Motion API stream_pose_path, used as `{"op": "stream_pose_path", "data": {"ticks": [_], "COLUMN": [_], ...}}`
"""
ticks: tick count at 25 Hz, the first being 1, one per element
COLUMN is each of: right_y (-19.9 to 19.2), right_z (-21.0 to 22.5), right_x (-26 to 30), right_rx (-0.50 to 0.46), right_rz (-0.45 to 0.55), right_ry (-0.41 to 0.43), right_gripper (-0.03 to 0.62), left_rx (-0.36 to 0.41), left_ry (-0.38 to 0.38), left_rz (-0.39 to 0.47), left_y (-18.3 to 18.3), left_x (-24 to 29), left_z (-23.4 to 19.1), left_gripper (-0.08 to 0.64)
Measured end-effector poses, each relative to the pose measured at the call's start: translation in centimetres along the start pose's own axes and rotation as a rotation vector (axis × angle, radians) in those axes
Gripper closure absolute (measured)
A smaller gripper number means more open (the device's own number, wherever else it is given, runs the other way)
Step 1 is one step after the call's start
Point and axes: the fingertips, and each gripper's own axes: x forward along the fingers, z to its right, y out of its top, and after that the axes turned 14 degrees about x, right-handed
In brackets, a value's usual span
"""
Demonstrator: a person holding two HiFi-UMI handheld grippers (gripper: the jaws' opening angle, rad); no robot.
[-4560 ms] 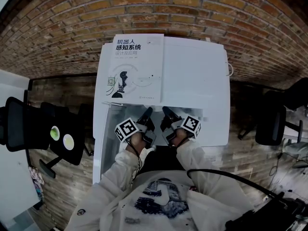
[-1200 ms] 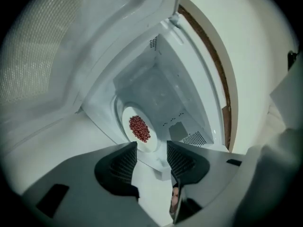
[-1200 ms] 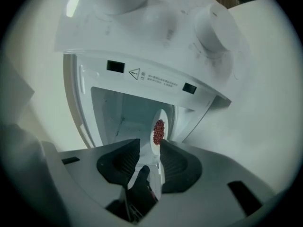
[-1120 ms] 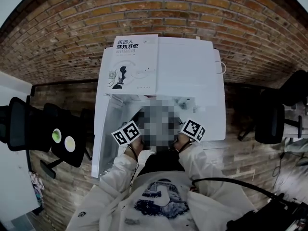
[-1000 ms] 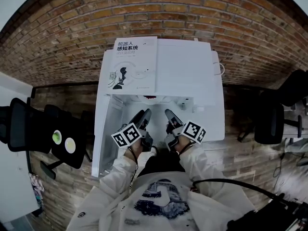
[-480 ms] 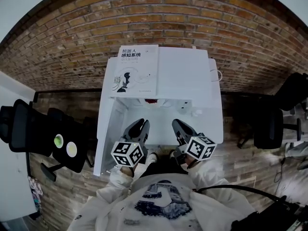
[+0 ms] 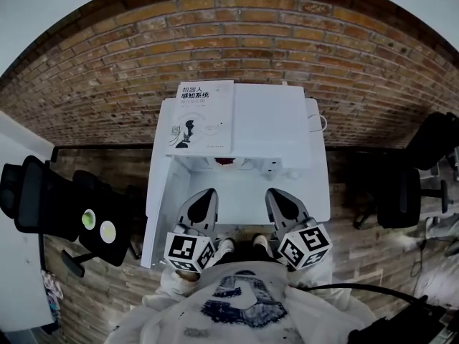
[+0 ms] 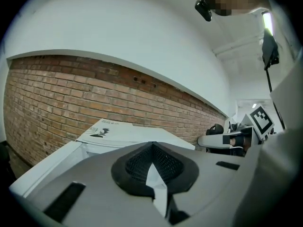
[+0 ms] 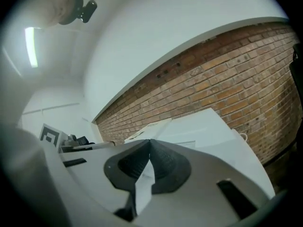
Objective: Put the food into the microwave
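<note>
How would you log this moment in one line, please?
left gripper: jaws just closed, empty | right gripper: jaws just closed, empty | food: inside microwave | door: open

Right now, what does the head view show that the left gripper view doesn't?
Only the head view: the left gripper and right gripper from above, jaws just closed on nothing; the person's printed shirt; a small red thing at the near edge of the book. Only the left gripper view: the ceiling light, and its own shut jaws close up. Both: the brick wall, that book on the white microwave, and the right gripper's marker cube.
</note>
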Motion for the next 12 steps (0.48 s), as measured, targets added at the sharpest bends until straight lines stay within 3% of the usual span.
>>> {"op": "stream_pose_path", "data": {"ticks": [6,12], "right_y": [1.3,1.3], "right_z": [-1.9,-2.3], "right_x": [-0.8,-0.8], "right_rx": [-0.088,-0.101], "right_rz": [0.036,0.038], "right_ry": [0.012,0.01], "right_gripper": [0.578,0.58], "left_rx": [0.111,0.114], "left_ry": [0.062,0.07], "left_rz": [0.049,0.063], "left_y": [2.5,3.8], "left_x": [-1.1,-1.4], "left_z": [0.1,0.0], "left_gripper": [0.554,0.554]}}
